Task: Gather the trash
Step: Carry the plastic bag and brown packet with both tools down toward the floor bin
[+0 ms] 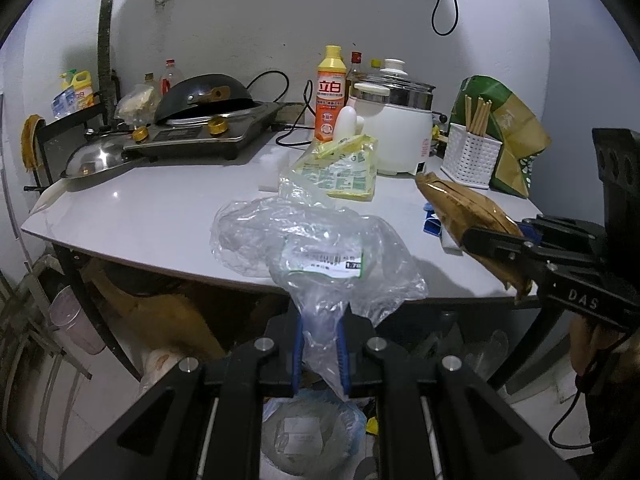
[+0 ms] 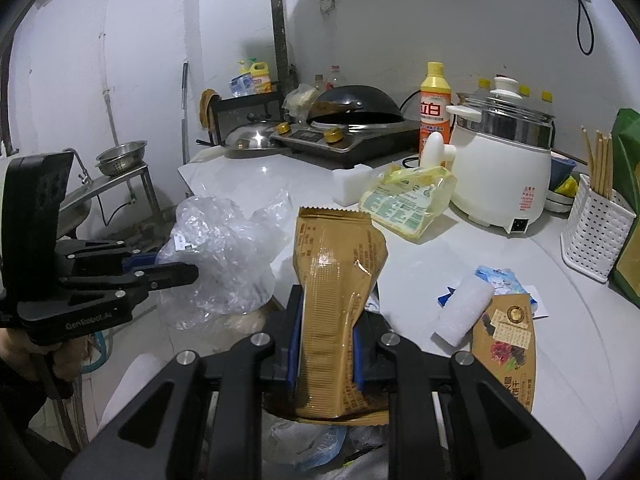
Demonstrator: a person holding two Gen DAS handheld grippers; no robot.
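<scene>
My left gripper (image 1: 320, 344) is shut on a crumpled clear plastic bag (image 1: 312, 240) with a white label, held in front of the white counter's front edge (image 1: 160, 248). It also shows in the right wrist view (image 2: 224, 256), with the left gripper (image 2: 176, 274) at its left. My right gripper (image 2: 325, 344) is shut on a brown foil wrapper (image 2: 334, 280), held upright off the counter; it shows in the left wrist view (image 1: 472, 216). A yellow packet (image 2: 408, 200), a white foam roll (image 2: 464, 308) and a brown printed wrapper (image 2: 504, 340) lie on the counter.
A white rice cooker (image 2: 500, 176), an orange detergent bottle (image 2: 434, 116), a stove with a black wok (image 2: 356, 108), a steel lid (image 2: 252, 140) and a white chopstick holder (image 2: 596, 236) stand at the back. A bin with trash (image 1: 308, 436) sits below my grippers.
</scene>
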